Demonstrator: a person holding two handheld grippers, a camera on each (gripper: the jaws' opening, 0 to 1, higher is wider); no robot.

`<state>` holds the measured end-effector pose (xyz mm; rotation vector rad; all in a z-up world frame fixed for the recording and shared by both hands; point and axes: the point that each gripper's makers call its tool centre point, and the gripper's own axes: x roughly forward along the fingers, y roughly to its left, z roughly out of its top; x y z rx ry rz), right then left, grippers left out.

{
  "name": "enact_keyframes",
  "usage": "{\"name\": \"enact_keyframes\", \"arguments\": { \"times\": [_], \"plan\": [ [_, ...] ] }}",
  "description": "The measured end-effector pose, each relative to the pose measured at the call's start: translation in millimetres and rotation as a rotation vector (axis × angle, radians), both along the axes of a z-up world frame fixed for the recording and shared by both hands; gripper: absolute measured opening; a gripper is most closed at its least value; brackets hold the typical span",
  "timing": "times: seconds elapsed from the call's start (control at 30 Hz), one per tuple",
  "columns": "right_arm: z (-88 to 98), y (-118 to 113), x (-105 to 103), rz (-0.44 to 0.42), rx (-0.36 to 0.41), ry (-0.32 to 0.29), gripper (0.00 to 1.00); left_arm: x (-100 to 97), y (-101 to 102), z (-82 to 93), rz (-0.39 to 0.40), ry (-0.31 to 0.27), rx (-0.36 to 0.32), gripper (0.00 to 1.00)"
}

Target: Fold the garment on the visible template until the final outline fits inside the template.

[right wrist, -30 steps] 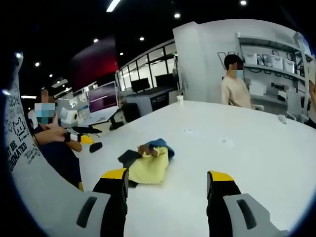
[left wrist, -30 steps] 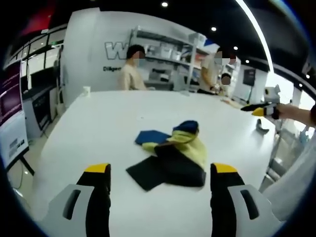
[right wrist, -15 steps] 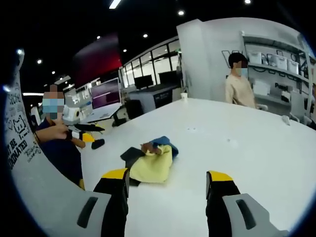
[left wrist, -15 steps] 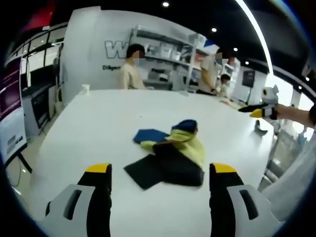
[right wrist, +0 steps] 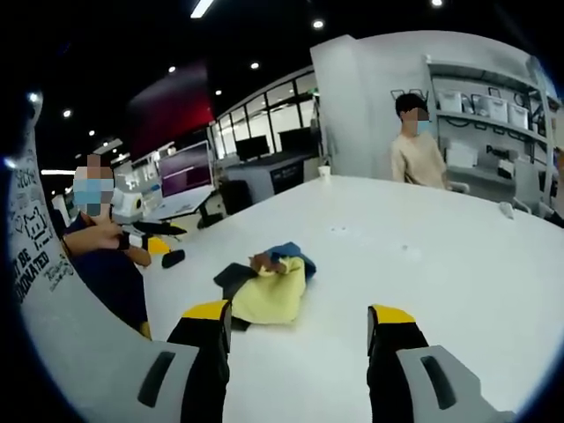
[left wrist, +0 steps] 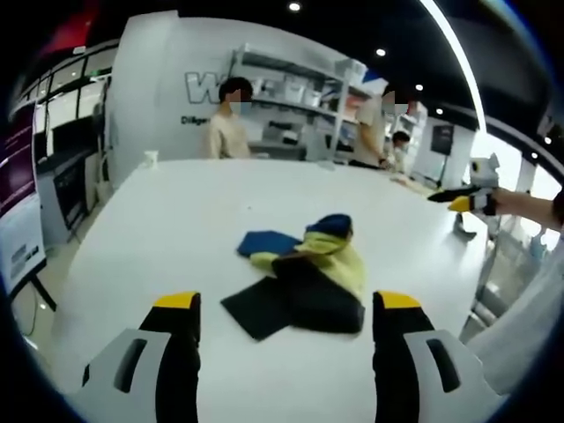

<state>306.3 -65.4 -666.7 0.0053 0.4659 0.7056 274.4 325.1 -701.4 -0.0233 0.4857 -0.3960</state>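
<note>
I see one garment [left wrist: 304, 282], a crumpled heap of yellow, blue and black, lying near the middle of the white bench [left wrist: 176, 220], well clear of every edge, with bare surface all round. My left gripper [left wrist: 286, 352] hangs above the near bench edge, fingers spread wide, holding nothing. My right gripper [right wrist: 300, 352] is likewise agape and empty, the garment [right wrist: 269, 286] just beyond its left finger. Three people stand behind the far edge.

Bright ceiling spotlights [left wrist: 293, 7] and a light strip [left wrist: 454, 48] glare overhead; both views look soft, fisheye-bent at edges.
</note>
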Motion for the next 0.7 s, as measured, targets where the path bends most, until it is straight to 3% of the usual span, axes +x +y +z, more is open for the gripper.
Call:
{"name": "enact_keyframes", "arguments": {
  "times": [0.7],
  "plan": [
    [1.9,-4.2,-3.3,0.007,-0.011,0.02,0.59,2.5,-16.3,2.2,-0.048,0.003,-0.028,0.75]
  ]
}}
